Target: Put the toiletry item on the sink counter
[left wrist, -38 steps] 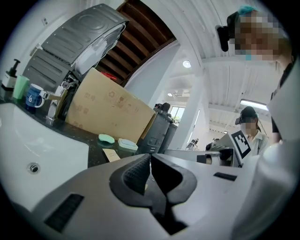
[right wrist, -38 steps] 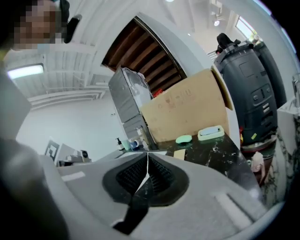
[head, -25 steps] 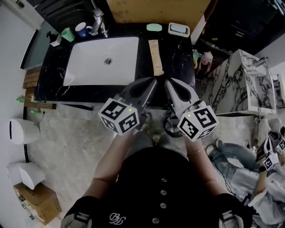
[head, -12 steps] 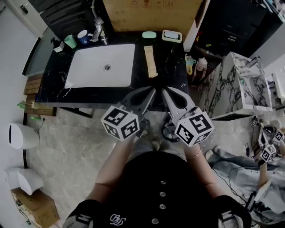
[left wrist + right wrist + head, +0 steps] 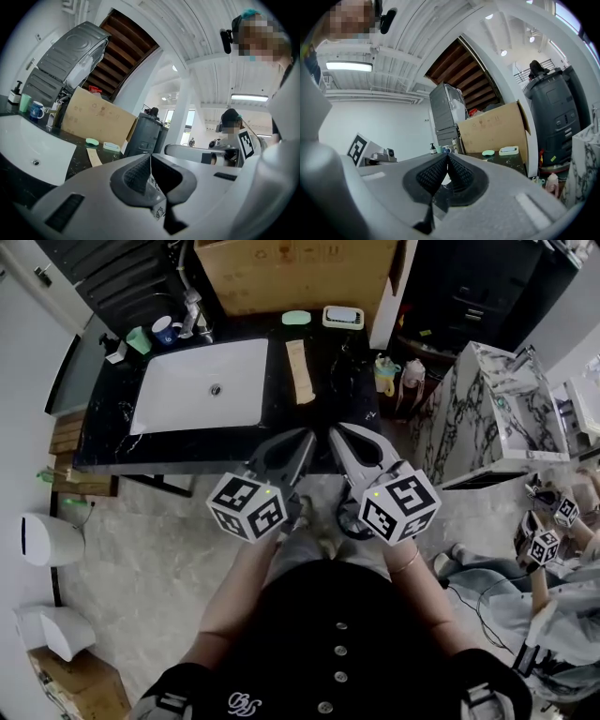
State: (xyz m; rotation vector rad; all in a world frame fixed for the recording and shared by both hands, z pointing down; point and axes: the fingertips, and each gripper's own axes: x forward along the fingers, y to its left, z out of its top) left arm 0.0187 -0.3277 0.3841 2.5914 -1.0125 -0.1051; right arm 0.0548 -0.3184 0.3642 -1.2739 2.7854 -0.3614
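A tan toiletry tube [image 5: 298,371] lies flat on the black sink counter [image 5: 112,442], just right of the white basin [image 5: 202,385]; it also shows in the left gripper view [image 5: 95,157]. Both grippers hang in front of the counter's near edge, apart from the tube. My left gripper [image 5: 307,437] is shut with nothing in it, its pads meeting [image 5: 150,157]. Beside it, my right gripper [image 5: 334,433] is shut and empty too [image 5: 446,157].
A green soap [image 5: 296,318] and a soap dish [image 5: 343,316] sit at the counter's back; mugs [image 5: 169,331] and a faucet [image 5: 192,310] stand behind the basin. A cardboard box [image 5: 291,273] leans behind. Marble cabinet [image 5: 487,409] stands right, with another person's grippers [image 5: 544,545].
The counter has drifted up and away in the head view as I stepped back. Both grippers stay shut, side by side, now short of the counter's edge.
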